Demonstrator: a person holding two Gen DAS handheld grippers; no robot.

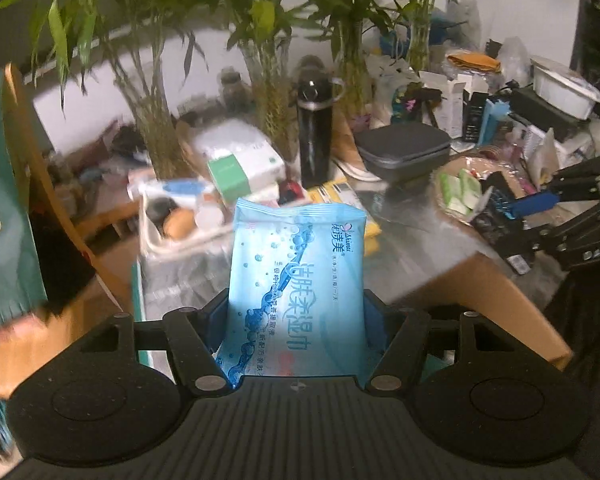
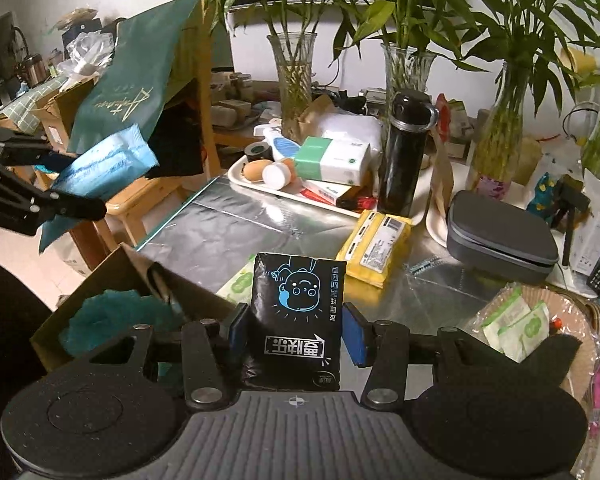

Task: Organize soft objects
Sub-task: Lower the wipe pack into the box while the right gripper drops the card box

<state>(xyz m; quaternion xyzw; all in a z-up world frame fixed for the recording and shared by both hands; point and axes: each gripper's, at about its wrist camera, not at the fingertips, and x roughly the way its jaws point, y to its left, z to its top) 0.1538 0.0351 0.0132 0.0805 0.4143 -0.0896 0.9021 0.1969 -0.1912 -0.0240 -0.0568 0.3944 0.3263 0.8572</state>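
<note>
My left gripper (image 1: 296,320) is shut on a light blue wet-wipes pack (image 1: 296,288) and holds it in the air over the table's near edge. That pack (image 2: 108,164) and the left gripper (image 2: 72,184) also show at the left of the right wrist view. My right gripper (image 2: 296,328) is shut on a black tissue pack (image 2: 298,320) with a blue cartoon face, above the table's front. A yellow soft pack (image 2: 374,248) lies on the table beyond it. A cardboard box (image 2: 100,280) with something teal inside (image 2: 112,316) sits low at the left.
A white tray (image 2: 260,190) holds eggs, a green-white tissue box (image 2: 332,160) and small items. A black bottle (image 2: 404,152), glass vases with bamboo (image 2: 296,76), a grey case (image 2: 500,236) and a woven basket with green-white packets (image 2: 516,320) crowd the table. A wooden chair (image 2: 204,80) stands left.
</note>
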